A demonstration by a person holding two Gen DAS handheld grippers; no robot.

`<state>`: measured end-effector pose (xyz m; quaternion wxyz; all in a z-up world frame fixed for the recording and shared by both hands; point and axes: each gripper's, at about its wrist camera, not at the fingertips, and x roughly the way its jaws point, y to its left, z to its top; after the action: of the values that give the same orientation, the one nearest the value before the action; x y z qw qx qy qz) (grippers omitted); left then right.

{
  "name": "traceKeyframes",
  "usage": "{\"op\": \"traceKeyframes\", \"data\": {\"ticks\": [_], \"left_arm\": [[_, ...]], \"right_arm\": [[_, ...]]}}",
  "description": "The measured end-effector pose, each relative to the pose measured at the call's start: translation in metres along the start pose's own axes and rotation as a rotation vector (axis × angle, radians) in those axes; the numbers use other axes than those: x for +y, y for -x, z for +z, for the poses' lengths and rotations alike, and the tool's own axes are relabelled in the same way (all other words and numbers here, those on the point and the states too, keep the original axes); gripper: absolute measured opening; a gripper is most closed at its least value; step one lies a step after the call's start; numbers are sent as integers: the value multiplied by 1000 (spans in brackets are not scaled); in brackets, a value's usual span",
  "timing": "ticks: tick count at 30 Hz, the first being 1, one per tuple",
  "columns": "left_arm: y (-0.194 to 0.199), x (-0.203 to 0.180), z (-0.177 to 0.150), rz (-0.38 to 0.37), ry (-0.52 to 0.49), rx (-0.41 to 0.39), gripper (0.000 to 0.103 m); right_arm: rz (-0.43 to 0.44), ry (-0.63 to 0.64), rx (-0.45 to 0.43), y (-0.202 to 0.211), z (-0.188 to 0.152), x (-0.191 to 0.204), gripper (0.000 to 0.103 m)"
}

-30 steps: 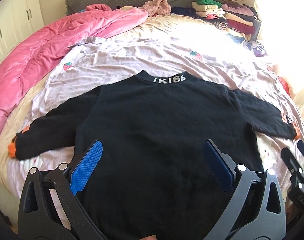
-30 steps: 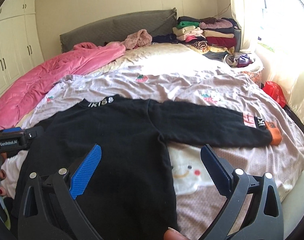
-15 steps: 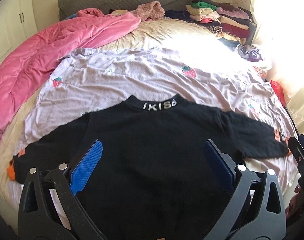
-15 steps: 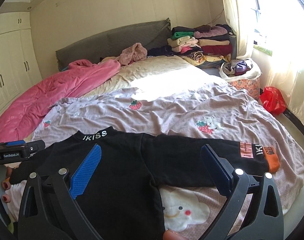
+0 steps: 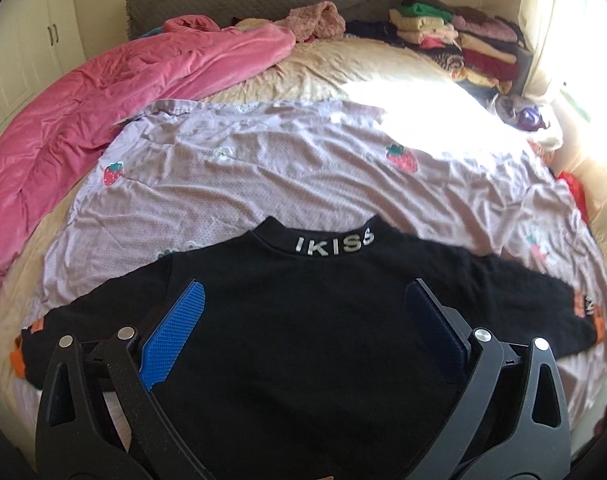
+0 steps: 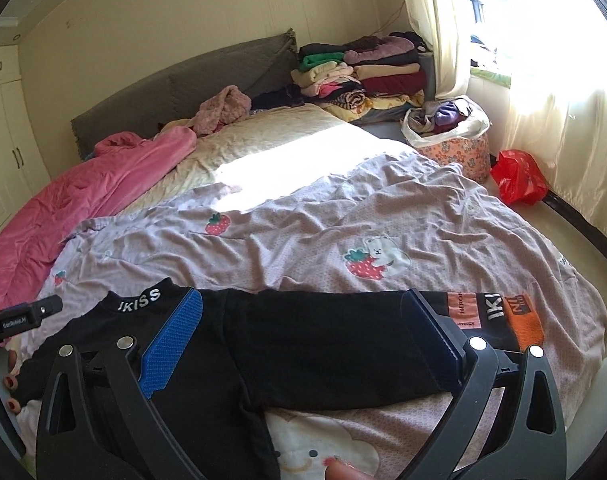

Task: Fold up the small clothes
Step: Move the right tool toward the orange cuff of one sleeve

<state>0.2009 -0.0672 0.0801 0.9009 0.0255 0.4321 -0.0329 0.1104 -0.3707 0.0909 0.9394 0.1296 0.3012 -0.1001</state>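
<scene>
Sweater (image 5: pixel 311 320): black, spread flat on the bed's lilac sheet (image 5: pixel 263 168), sleeves out.
Left gripper (image 5: pixel 303 328): jaws released, above sweater.
Right gripper (image 6: pixel 303 332): jaws released, apparently above sweater's sleeve.

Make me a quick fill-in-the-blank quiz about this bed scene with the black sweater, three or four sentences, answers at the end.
1. The white lettering on the collar of the black sweater reads ____.
2. The cuff at the end of the sweater's sleeve is coloured ____.
3. The fruit printed on the lilac sheet is a ____.
4. The fingers of the left gripper and the right gripper are both ____, holding nothing.

Answers: IKISS; orange; strawberry; open
</scene>
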Motion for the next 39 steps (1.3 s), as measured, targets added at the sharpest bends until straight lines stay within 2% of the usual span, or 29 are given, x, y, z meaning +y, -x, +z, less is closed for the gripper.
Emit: {"op": "traceKeyframes", "data": {"ticks": [9,15,18,26,34,39], "left_arm": [[-51,-18,-27,-27,-62,61,94],[-68,-22,-37,-60,-73,90,94],[-73,-25,-44,-51,-96,93,94],[-85,-29,-60,-85,-123,117,94],[-94,-36,-74,-104,-163,140,94],[-93,-32,-73,-111,-157,134,94]], "right_arm": [[-103,-66,70,-22,-22,-46,99],[-179,-96,122,-29,-45,-76,99],[-203,-116,134,-30,-55,-88,99],[-270,-210,165,-31,-80,-128,99],[-285,-289,191,-50,-84,-156,99],[-271,-405,208,-71,-80,-181,99]]}}
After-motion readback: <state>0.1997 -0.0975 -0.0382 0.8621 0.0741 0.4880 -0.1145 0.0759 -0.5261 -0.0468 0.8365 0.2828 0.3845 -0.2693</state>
